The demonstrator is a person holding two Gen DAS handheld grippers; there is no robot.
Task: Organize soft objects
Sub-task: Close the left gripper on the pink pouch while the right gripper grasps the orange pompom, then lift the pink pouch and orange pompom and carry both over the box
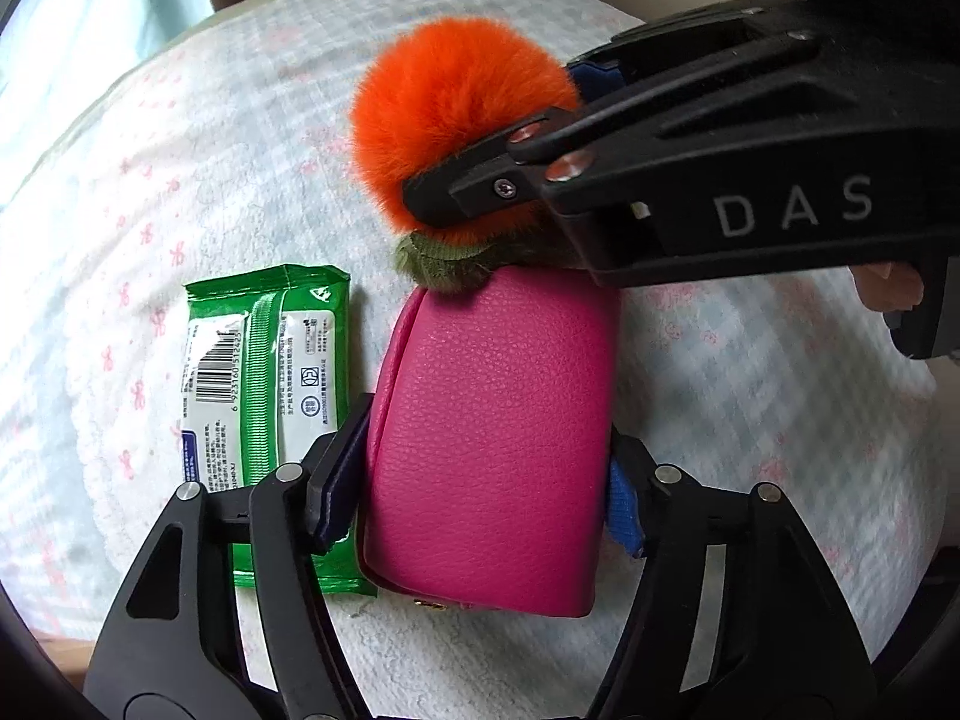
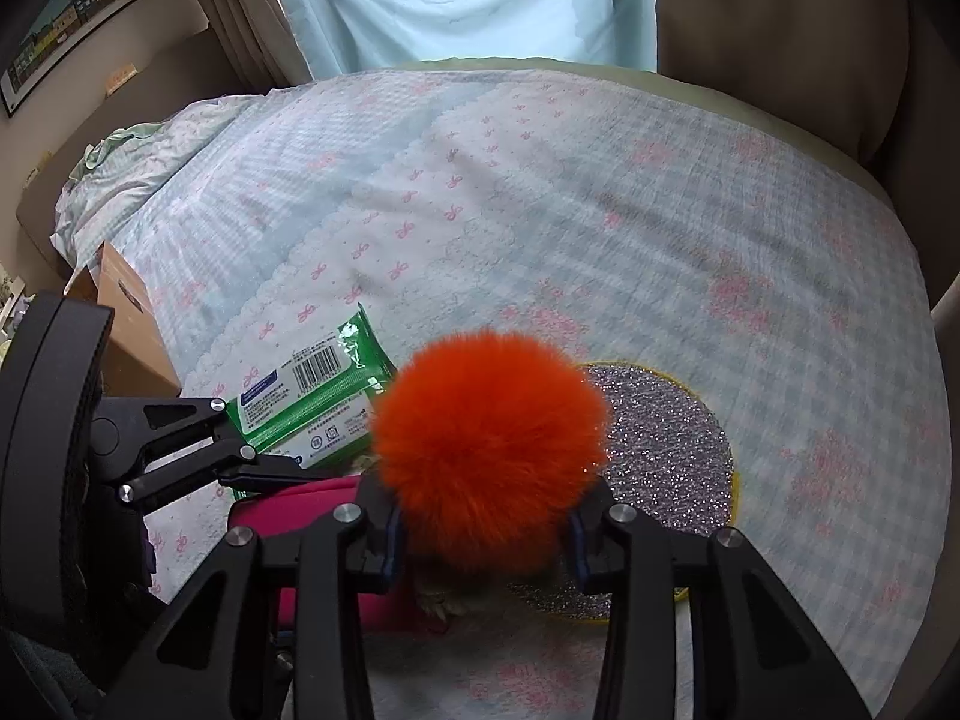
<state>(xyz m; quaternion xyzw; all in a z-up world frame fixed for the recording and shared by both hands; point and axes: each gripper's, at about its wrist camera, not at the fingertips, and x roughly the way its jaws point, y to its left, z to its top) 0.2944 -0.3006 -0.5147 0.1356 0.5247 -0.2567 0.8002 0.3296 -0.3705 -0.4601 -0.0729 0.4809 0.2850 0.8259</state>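
Observation:
A pink leather pouch (image 1: pixel 492 408) lies on the bed between the pads of my left gripper (image 1: pixel 480 480). Both pads touch its sides. Just beyond the pouch sits a fluffy orange pompom (image 1: pixel 456 102) with an olive green ruffle (image 1: pixel 444 264) under it. My right gripper (image 1: pixel 498 138) reaches in from the right and is shut on the pompom. In the right wrist view the pompom (image 2: pixel 486 432) fills the gap of the right gripper (image 2: pixel 480 546), its fur pressed by both pads. The left gripper (image 2: pixel 264 462) and the pouch (image 2: pixel 312 510) show at the lower left.
A green pack of wet wipes (image 1: pixel 264 372) (image 2: pixel 312 396) lies left of the pouch. A round glittery mat (image 2: pixel 666 450) lies right of the pompom. The bed cover (image 2: pixel 540 210) is pale blue check with pink bows. A cardboard box (image 2: pixel 126 312) stands off the bed's left edge.

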